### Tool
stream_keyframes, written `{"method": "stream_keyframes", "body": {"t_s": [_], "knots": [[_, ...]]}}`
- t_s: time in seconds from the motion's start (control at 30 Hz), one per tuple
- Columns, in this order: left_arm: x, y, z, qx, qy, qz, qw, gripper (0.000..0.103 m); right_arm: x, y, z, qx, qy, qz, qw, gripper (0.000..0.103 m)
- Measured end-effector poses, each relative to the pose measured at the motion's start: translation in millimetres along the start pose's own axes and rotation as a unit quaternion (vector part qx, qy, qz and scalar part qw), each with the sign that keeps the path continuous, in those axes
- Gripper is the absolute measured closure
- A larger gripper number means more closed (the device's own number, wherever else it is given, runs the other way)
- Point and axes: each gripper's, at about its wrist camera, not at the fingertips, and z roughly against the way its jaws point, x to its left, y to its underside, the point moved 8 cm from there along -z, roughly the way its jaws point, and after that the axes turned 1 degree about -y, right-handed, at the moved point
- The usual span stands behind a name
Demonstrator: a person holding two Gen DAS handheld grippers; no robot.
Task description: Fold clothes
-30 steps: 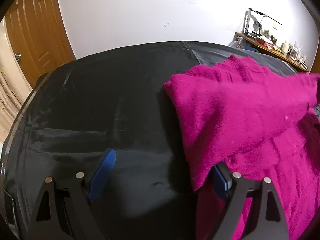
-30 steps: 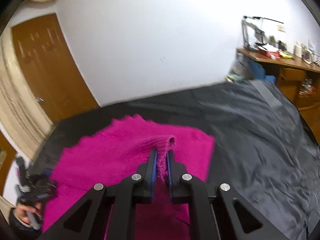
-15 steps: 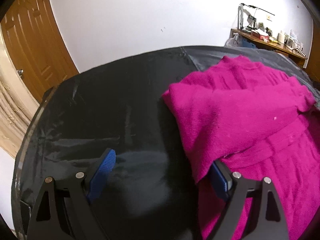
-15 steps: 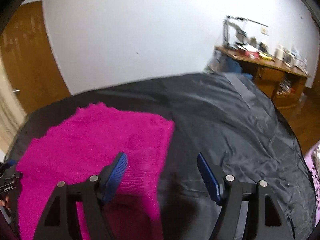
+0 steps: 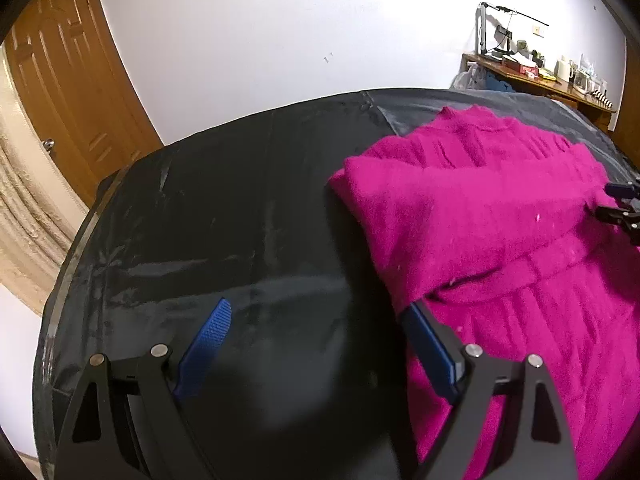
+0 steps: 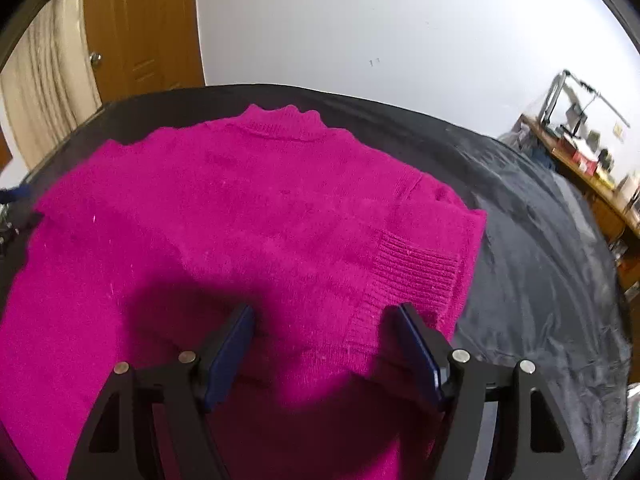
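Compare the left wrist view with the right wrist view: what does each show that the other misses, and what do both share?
Only the left view shows the open left gripper beside the sweater's edge, over black sheet. Only the right view shows the open right gripper above the ribbed cuff. Both show the sweater, sheet, door and desk.

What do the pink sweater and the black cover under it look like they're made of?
Sweater: apparently a soft fuzzy knit, wool or acrylic, matte, with ribbed cuff and lint specks. Cover: probably a thin synthetic sheet, plastic or nylon, slightly glossy, with creases catching light.
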Motion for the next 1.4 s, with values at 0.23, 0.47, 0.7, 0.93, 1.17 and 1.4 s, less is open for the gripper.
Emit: {"method": "stream_keyframes", "body": {"t_s": [0.23,0.47,0.7,0.93,1.17,1.4], "knots": [[-6,-22,25,-0.033,0.038,0.047,0.9976,0.013,-18,-14,28,-0.043,0.001,-0.063,0.997,0.028],[-72,-40,-3,-0.010,0.075,-0.011,0.9971,0.010,-9,-9,20,-0.023,-0.005,-0.053,0.998,0.028],[-72,-20,-44,0.047,0.108,0.031,0.9926,0.006,1,2,-1,-0.011,0.019,-0.008,1.000,0.023],[-63,-41,-64,0.048,0.086,0.029,0.9947,0.002,-9,-14,-18,-0.005,0.031,-0.031,0.999,0.013],[-62,-61,-77,0.038,0.067,0.014,0.9970,0.001,-16,-27,-28,-0.003,0.034,-0.044,0.998,0.010],[-56,-54,-68,0.048,0.066,0.024,0.9963,0.001,-12,-15,-10,-0.007,0.028,-0.033,0.999,0.010]]}}
